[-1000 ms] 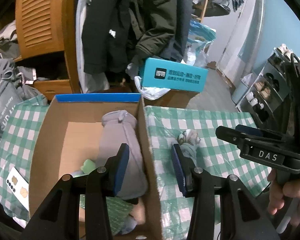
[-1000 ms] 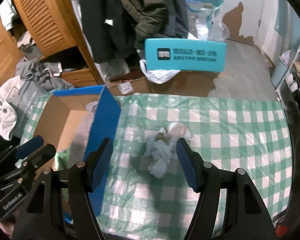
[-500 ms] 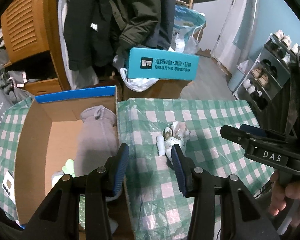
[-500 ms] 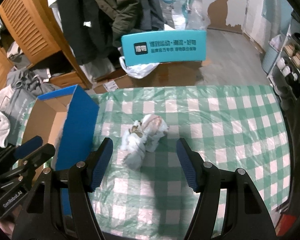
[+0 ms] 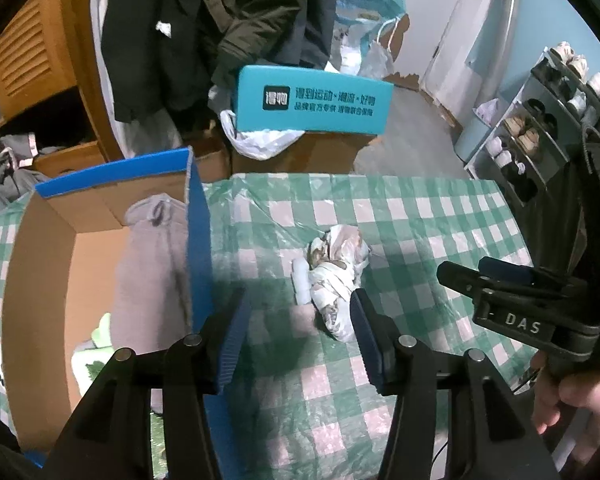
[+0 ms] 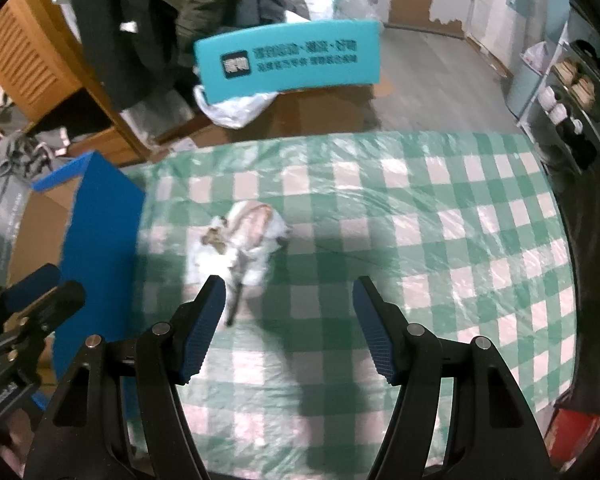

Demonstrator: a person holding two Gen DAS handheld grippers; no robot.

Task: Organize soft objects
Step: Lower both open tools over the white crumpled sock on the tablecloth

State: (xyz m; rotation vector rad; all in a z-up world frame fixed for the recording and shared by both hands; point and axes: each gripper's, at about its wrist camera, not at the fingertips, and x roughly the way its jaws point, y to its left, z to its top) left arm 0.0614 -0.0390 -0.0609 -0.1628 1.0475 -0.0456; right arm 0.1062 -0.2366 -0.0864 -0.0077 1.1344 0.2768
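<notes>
A crumpled white patterned cloth bundle (image 5: 334, 276) lies on the green checked tablecloth (image 5: 420, 216); it also shows in the right wrist view (image 6: 242, 246). My left gripper (image 5: 298, 338) is open and empty, just short of the bundle, its right finger beside it. My right gripper (image 6: 288, 320) is open and empty, its left finger near the bundle's near edge. A cardboard box with blue flaps (image 5: 198, 240) stands at the left and holds a grey garment (image 5: 148, 272) and a pale green item (image 5: 100, 332).
A teal box (image 5: 312, 100) sits on cartons beyond the table. Dark coats (image 5: 220, 20) hang by a wooden cabinet (image 5: 28, 48). A shoe rack (image 5: 540, 120) stands at the right. The right gripper (image 5: 512, 300) shows in the left wrist view.
My left gripper has moved right, from over the box's wall to over the tablecloth by the bundle. My right gripper has shifted right, so the bundle now sits by its left finger.
</notes>
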